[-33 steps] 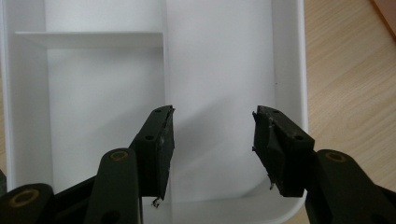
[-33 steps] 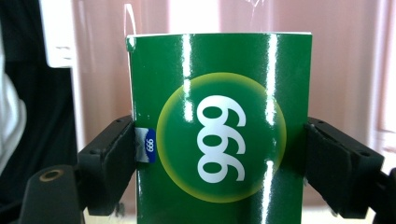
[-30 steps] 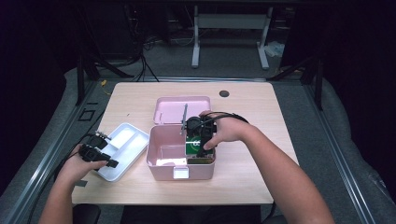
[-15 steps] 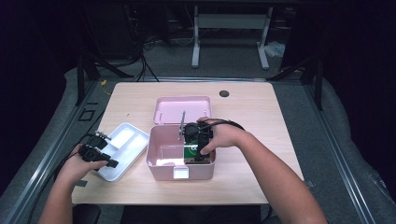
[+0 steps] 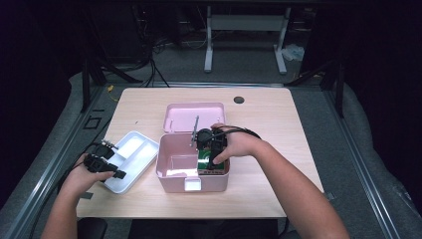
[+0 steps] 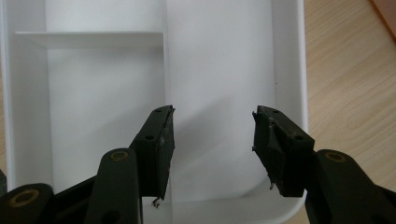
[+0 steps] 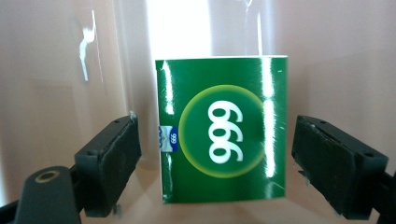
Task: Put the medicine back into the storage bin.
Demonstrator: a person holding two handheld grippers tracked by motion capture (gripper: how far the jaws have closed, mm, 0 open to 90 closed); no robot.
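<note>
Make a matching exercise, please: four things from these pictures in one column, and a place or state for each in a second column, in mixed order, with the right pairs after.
Things:
1. green box marked 999
2. white divided tray
3. pink lid
4. right hand-held gripper

Places or states:
a. lies on the table behind the pink box
b. stands inside the pink box, at its right end
c. jaws open, one on each side of the green box, not touching it
d. on the table left of the pink box, under the left hand-held gripper

Pairs: 1-b, 2-d, 3-a, 4-c
</note>
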